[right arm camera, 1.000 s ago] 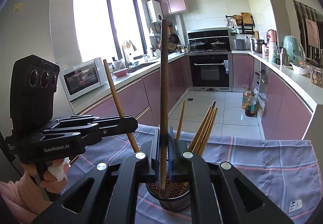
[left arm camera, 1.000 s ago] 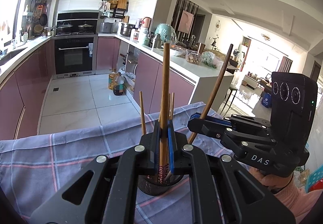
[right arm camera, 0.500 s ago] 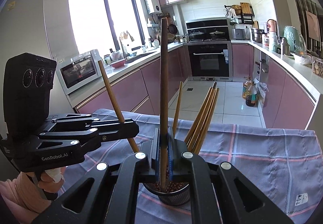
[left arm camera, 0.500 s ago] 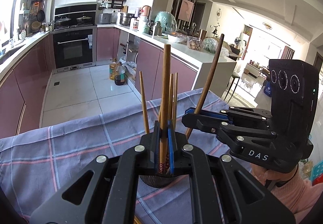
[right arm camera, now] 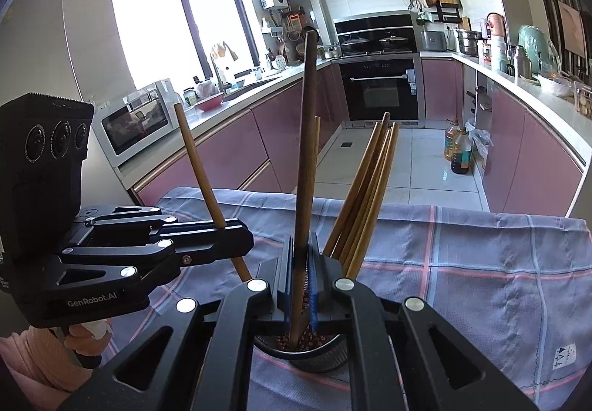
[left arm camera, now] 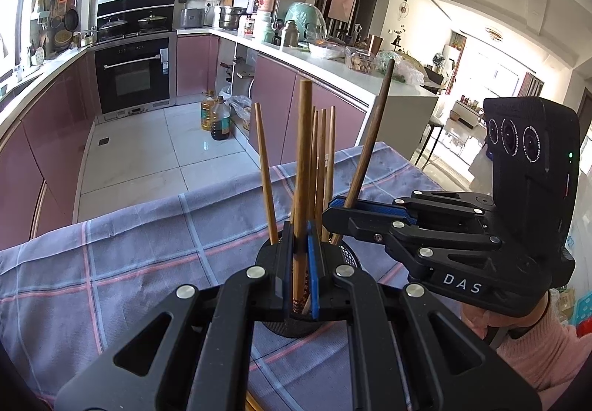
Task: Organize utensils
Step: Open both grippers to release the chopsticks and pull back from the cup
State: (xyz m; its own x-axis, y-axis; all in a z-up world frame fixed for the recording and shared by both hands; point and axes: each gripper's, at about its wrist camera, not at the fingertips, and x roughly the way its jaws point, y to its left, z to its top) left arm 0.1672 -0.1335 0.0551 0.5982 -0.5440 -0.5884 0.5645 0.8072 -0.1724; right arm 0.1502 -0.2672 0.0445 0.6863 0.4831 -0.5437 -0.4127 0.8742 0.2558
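Gripping chopsticks (left arm camera: pixel 301 166), microwave (right arm camera: pixel 135 120) right-view only

A checked blue-grey cloth (right arm camera: pixel 462 255) with pink stripes covers the table, and a dark round utensil holder (right arm camera: pixel 318 359) stands on it, upright, chopsticks poking out.

We see a checked cloth (left arm camera: pixel 148 255) under us, black oven (right arm camera: pixel 381 89) at 12 o'clock, oil bottles (right arm camera: pixel 458 151) on floor, microwave (right arm camera: pixel 137 120) at 10.
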